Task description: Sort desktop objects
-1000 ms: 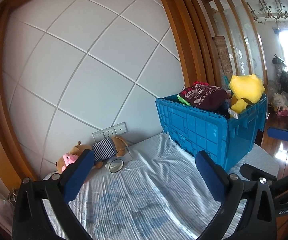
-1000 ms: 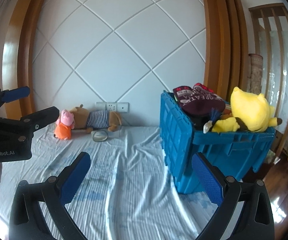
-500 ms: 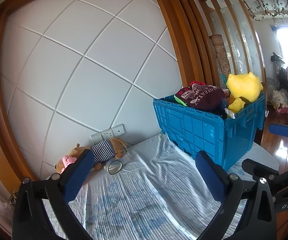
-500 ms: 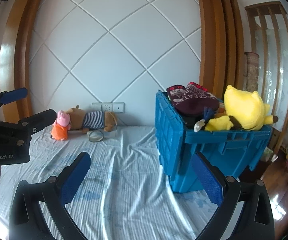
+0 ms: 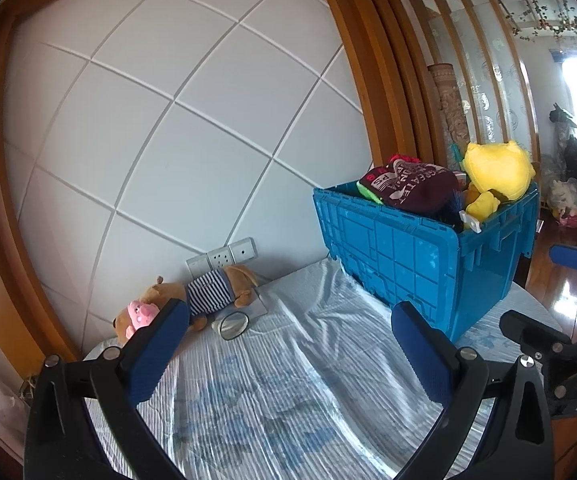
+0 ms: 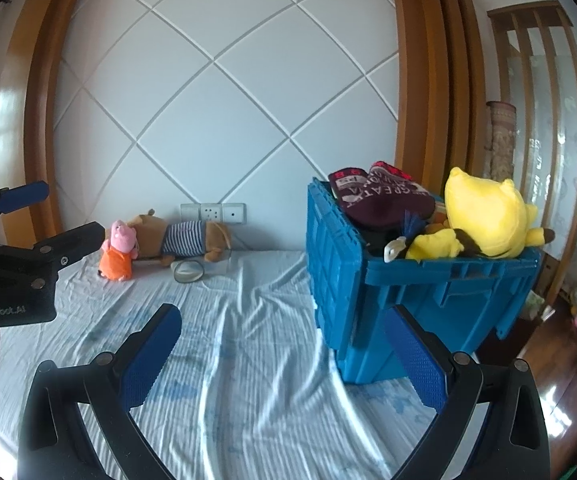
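A pink pig plush [image 6: 118,250] in an orange dress, a brown plush in a striped shirt [image 6: 176,237] and a clear glass on its side [image 6: 188,270] lie by the wall; the pig [image 5: 142,313] and glass [image 5: 234,323] also show in the left wrist view. A blue crate [image 6: 408,280] holds a yellow plush [image 6: 488,216], a maroon cloth [image 6: 384,200] and more. My left gripper [image 5: 288,344] is open and empty above the sheet. My right gripper [image 6: 284,348] is open and empty beside the crate.
The table is covered by a wrinkled white-blue sheet [image 6: 248,340]. Wall sockets [image 6: 212,213] sit behind the toys. A wooden frame and a slatted screen [image 6: 536,120] stand at the right, with wooden floor [image 6: 560,368] below the table edge.
Both grippers have drawn slightly back and tilted, so the crate and toys sit lower in view. Nothing on the table has moved; both grippers stay open.
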Demonstrator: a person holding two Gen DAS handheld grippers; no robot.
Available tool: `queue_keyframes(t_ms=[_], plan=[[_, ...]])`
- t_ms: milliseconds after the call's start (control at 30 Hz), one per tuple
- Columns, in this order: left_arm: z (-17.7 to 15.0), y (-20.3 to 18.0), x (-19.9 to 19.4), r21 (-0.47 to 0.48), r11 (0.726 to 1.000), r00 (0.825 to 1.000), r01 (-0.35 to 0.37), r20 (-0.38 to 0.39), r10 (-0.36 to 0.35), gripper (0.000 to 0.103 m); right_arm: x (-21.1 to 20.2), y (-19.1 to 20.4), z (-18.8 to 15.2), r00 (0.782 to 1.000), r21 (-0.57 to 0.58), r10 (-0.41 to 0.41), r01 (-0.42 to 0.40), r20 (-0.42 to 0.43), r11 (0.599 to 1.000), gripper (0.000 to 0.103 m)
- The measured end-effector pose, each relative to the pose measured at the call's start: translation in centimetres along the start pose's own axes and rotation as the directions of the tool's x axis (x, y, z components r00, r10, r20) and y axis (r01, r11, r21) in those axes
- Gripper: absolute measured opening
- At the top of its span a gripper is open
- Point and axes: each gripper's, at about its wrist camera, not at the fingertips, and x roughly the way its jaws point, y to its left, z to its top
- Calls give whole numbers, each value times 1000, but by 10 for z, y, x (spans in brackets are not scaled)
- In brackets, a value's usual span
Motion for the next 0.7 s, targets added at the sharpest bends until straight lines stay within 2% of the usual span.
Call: queue_keyframes(t_ms=[133, 267, 400, 533, 633, 700], plan=[[0, 4, -2, -30, 999, 1000, 25, 15, -24, 103, 0, 1, 0, 1000, -4, -1, 1, -1, 1000, 103], [-2, 11, -2, -99, 990, 995, 96, 27, -94, 103, -1, 2, 1, 1000, -6, -1, 1, 0, 1000, 103], [-3, 16, -5, -135, 990, 998, 48, 40, -43, 103, -2, 3, 1, 1000, -11, 1, 0, 4, 1000, 103], [-3, 20, -3, -160, 987, 999, 31, 18, -29, 103, -1, 4, 1, 1000, -13, 5, -5, -1, 1000, 103], [-5, 19, -5, -154, 988, 999, -21, 22, 25, 103, -1, 5, 1, 1000, -17, 9, -9, -1, 1000, 103], [-5, 19, -8, -152, 988, 999, -5, 43, 12, 103, -1, 6, 1, 1000, -18, 10, -10, 2, 1000, 103]])
